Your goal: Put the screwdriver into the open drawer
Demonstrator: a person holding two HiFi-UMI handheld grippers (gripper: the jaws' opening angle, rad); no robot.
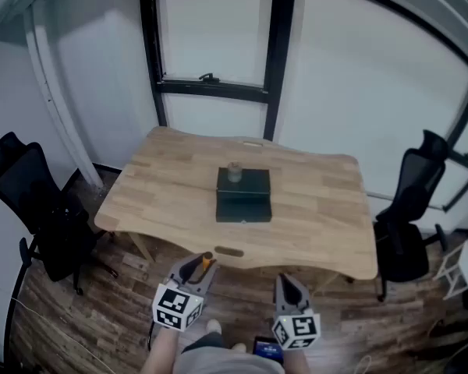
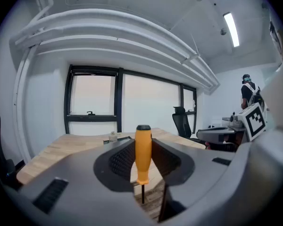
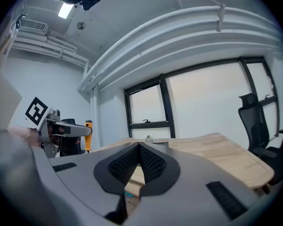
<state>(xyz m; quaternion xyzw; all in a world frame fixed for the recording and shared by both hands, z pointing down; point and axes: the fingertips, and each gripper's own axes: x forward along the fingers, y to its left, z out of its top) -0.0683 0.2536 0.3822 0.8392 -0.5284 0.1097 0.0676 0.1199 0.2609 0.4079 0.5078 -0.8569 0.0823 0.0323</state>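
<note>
My left gripper [image 1: 199, 268] hangs just short of the table's near edge, shut on the orange-handled screwdriver [image 1: 207, 262]. In the left gripper view the screwdriver [image 2: 143, 154] stands upright between the ribbed pads, its thin shaft pointing down. My right gripper [image 1: 289, 287] is beside it to the right, jaws shut with nothing in them; its tips [image 3: 139, 146] meet in the right gripper view. A dark drawer box [image 1: 243, 195] sits mid-table, well ahead of both grippers, with a small jar [image 1: 235, 171] on top. Its front section looks pulled toward me.
The wooden table [image 1: 164, 189] stands before a black-framed window [image 1: 210, 41]. Black office chairs stand at the left [image 1: 35, 205] and right [image 1: 409, 216]. A white rack [image 1: 464, 263] is at the far right. A person [image 2: 249, 91] stands far off in the left gripper view.
</note>
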